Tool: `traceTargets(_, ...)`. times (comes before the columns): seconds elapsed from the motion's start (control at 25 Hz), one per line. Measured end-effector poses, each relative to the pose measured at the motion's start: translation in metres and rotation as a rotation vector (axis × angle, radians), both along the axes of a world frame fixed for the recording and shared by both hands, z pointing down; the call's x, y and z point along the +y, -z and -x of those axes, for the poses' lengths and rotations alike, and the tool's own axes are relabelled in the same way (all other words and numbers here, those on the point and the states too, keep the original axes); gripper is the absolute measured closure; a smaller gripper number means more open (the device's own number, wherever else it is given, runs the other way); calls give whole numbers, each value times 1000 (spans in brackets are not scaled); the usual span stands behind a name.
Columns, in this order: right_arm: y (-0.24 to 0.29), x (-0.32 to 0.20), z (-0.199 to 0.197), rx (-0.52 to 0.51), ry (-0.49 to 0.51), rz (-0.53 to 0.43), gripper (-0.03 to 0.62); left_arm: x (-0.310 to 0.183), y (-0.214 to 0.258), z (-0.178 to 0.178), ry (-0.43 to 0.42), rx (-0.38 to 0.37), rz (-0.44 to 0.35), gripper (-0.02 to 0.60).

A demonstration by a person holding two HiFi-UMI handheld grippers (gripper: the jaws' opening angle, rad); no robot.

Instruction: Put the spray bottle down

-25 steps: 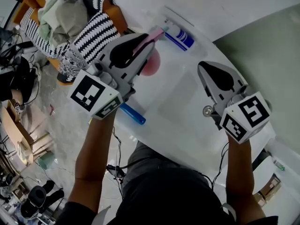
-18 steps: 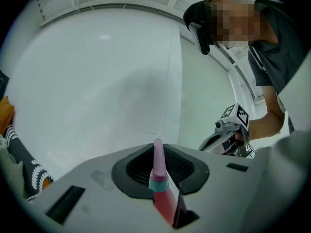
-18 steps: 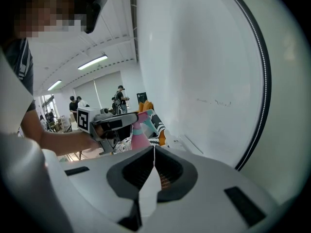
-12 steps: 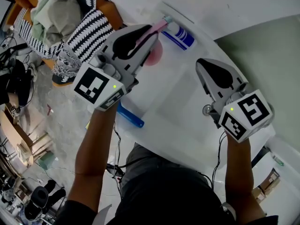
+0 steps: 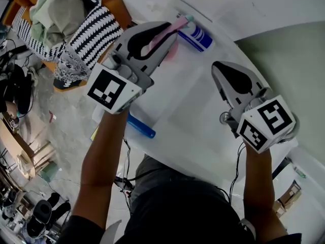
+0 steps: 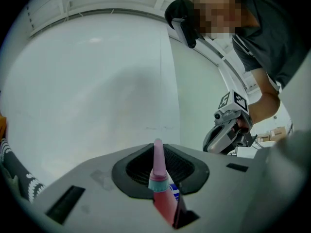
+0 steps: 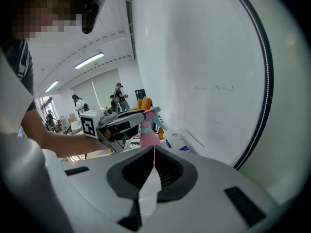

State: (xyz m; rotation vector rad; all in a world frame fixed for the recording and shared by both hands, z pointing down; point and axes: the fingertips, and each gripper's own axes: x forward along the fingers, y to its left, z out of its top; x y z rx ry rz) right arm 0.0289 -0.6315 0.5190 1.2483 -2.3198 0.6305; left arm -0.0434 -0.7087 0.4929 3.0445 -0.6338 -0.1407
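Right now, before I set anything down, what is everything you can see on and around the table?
Spray bottle: one, pink with teal collar, in the left gripper.
Striped bottle: one, white and blue, lying on the table's far side.
Cylinder: one, blue, at the table's near edge by the left forearm.
Table: one, white.
Chair: one, orange, left of the table.
Striped cloth: black and white, draped on the chair.
Clothes: a pile, pale green and beige, on the chair.
Left gripper: grey, jaws shut on the spray bottle.
Right gripper: grey, jaws together, empty.
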Motion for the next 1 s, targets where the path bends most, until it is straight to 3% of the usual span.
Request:
traceTargets(0.48, -2, 8, 4, -1, 4, 8, 583, 4, -14, 5, 4, 41, -26, 520)
traceTargets(1.0, 12, 29, 6, -2, 18, -5, 583, 21, -25, 11, 3, -37, 10, 494)
